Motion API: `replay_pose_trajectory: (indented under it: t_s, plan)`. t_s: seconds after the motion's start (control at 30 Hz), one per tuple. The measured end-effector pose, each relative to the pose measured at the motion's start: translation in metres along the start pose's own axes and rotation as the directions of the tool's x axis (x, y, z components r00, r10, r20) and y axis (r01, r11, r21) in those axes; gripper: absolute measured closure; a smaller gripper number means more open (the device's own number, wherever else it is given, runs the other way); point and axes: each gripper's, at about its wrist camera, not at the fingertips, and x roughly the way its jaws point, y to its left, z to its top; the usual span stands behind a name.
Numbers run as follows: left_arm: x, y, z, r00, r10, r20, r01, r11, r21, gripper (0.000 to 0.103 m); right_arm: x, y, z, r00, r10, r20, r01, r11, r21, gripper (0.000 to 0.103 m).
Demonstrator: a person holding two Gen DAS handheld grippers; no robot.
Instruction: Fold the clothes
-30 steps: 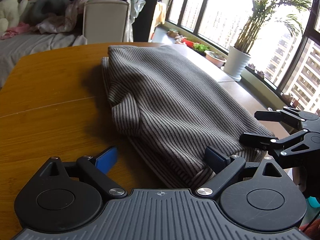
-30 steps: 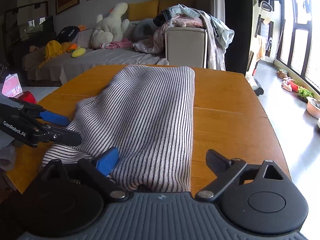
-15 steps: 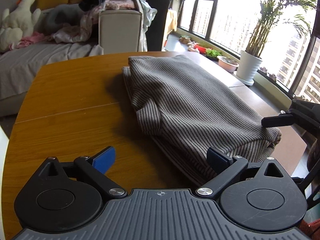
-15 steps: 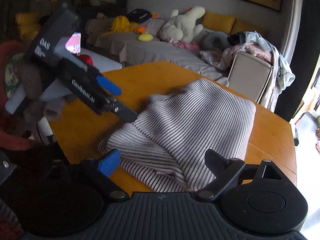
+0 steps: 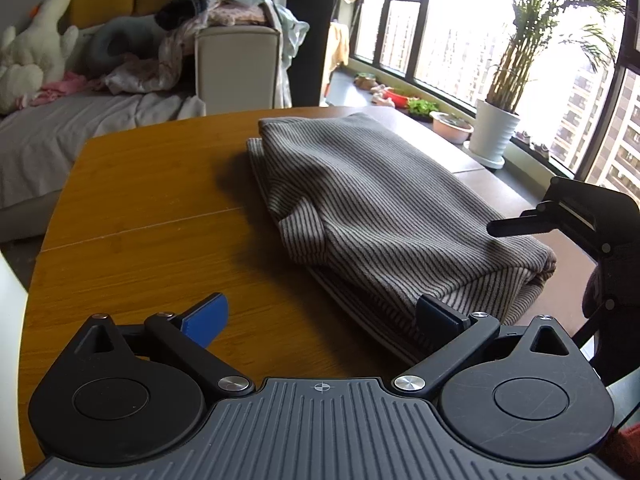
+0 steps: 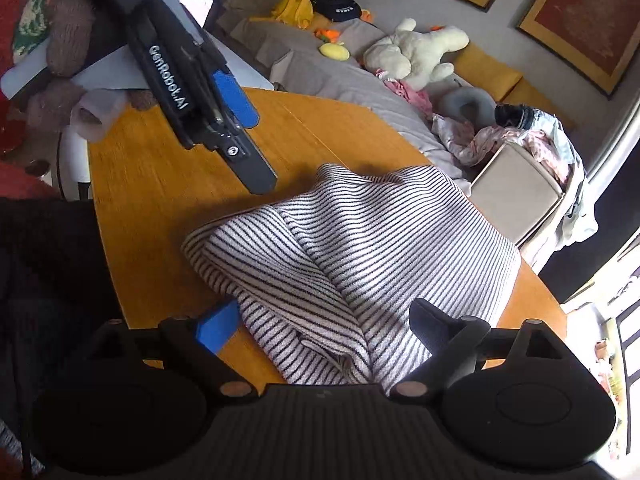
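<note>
L gripper (image 5: 320,320): jaws wide apart, nothing between them; blue pad on its L finger over bare wood, R finger at the near edge of the garment. In R wrist view the same tool (image 6: 256,148) comes in from upper left, tilted down toward the desk, tip just short of the cloth, not touching as far as I can tell.
Desk (image 5: 140,216): orange-brown wood w/ a thin seam line across, rounded edge.
Striped sweater (image 5: 384,216): grey-and-dark pinstripe knit, folded into a long bundle lying on the desk's R half, running from near edge to far edge. Top layer doubled over a lower layer; a sleeve-like flap is tucked on its L side. R wrist view (image 6: 360,264): same bundle, two folds meeting in a ridge down the middle, near end at the desk edge.
R gripper (image 6: 320,328): jaws wide apart, straddling the near end of the sweater, cloth lying between the fingers but not pinched. L wrist view shows it (image 5: 568,216) at far right beside the bundle's R end.
Sofa (image 6: 360,80): behind the desk, w/ a white plush toy (image 6: 416,52), yellow cushions, heap of loose clothes.
Potted palm (image 5: 496,132): white pot by the window, far R.
</note>
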Motion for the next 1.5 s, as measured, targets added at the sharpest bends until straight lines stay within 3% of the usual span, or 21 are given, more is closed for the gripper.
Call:
replay_pose_trajectory:
  t_s: [0.07, 0.13, 0.23, 0.4, 0.53, 0.6, 0.77, 0.93, 1.13, 1.2, 1.23, 1.33, 1.5]
  plan:
    - [-0.002, -0.001, 0.000, 1.000, -0.013, 0.000, 0.013, 1.000, 0.015, 0.000, 0.007, -0.013, 0.000, 0.999, 0.037, -0.017, -0.035, 0.991, 0.127, 0.022]
    - [-0.005, -0.006, -0.001, 0.999, -0.032, -0.002, 0.032, 0.999, 0.041, 0.000, 0.014, -0.037, -0.005, 0.995, 0.095, -0.021, -0.084, 0.944, 0.320, 0.022]
    - [-0.007, -0.014, -0.004, 0.999, -0.039, -0.009, 0.039, 0.996, 0.082, 0.000, 0.018, -0.064, -0.013, 0.990, 0.137, 0.011, -0.125, 0.860, 0.494, 0.022]
    - [-0.006, -0.025, -0.006, 0.999, -0.048, -0.022, 0.051, 0.990, 0.133, 0.000, 0.018, -0.083, -0.025, 0.982, 0.180, 0.054, -0.175, 0.777, 0.605, 0.022]
    - [-0.001, -0.027, -0.011, 0.998, -0.044, -0.038, 0.050, 0.988, 0.147, 0.000, 0.024, -0.091, -0.027, 0.980, 0.183, 0.073, -0.188, 0.757, 0.626, 0.021]
    - [0.006, -0.030, -0.011, 0.998, -0.034, -0.055, 0.042, 0.987, 0.153, 0.000, 0.023, -0.089, -0.024, 0.984, 0.168, 0.067, -0.173, 0.769, 0.615, 0.021]
    - [0.021, -0.035, -0.006, 0.997, -0.025, -0.075, 0.038, 0.986, 0.165, 0.000, 0.007, -0.059, -0.015, 0.996, 0.076, 0.038, -0.085, 0.886, 0.456, 0.022]
    - [0.020, -0.028, 0.006, 0.998, -0.044, -0.047, 0.049, 0.993, 0.105, 0.000, -0.016, -0.032, -0.019, 0.997, -0.040, 0.063, 0.023, 0.966, 0.258, 0.016]
    - [0.019, -0.022, 0.020, 0.997, -0.066, -0.030, 0.067, 0.997, 0.044, 0.000, -0.003, 0.001, -0.025, 0.986, -0.161, 0.047, 0.159, 0.986, 0.041, 0.014]
    - [0.017, -0.021, 0.022, 0.997, -0.073, -0.029, 0.074, 0.997, 0.034, 0.000, 0.004, 0.003, -0.021, 0.977, -0.206, 0.061, 0.205, 0.978, 0.025, 0.022]
    - [0.013, -0.021, 0.022, 0.997, -0.075, -0.026, 0.076, 0.996, 0.036, 0.000, 0.007, 0.001, -0.018, 0.976, -0.210, 0.056, 0.209, 0.977, 0.036, 0.051]
    - [-0.005, -0.010, 0.025, 0.996, -0.087, 0.023, 0.087, 0.996, 0.017, 0.000, 0.006, -0.023, -0.012, 0.990, -0.134, 0.044, 0.125, 0.977, 0.173, 0.062]
    - [-0.021, 0.022, 0.037, 0.990, -0.069, 0.121, 0.084, 0.989, -0.125, 0.000, -0.010, -0.033, -0.008, 0.998, -0.052, 0.019, 0.048, 0.984, 0.174, 0.074]
